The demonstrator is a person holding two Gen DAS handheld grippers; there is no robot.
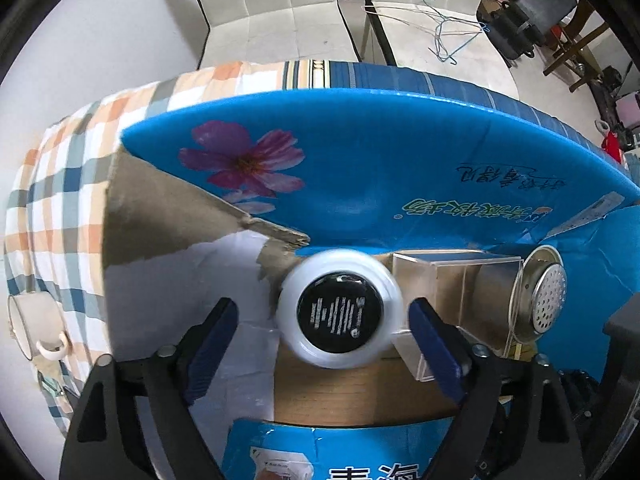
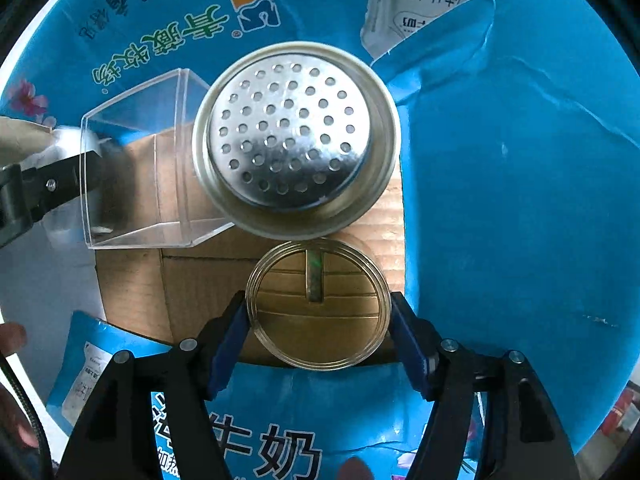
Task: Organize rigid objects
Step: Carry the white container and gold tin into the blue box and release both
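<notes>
A blue cardboard box (image 1: 360, 152) with open flaps holds the objects. In the left wrist view, a white round jar with a black base (image 1: 339, 314) lies on its side inside the box, between the fingers of my left gripper (image 1: 324, 336), which is open and not touching it. Beside it lie a clear plastic box (image 1: 456, 292) and a perforated metal strainer (image 1: 544, 296). In the right wrist view, my right gripper (image 2: 318, 336) is shut on a clear round glass lid (image 2: 318, 304), just in front of the strainer (image 2: 296, 140) and the clear box (image 2: 148, 164).
The box sits on a checked cloth (image 1: 60, 184). A white mug (image 1: 32, 324) stands on the cloth at the left. White padded chairs (image 1: 280, 8) stand behind. The left gripper's finger (image 2: 52, 184) shows at the left edge of the right wrist view.
</notes>
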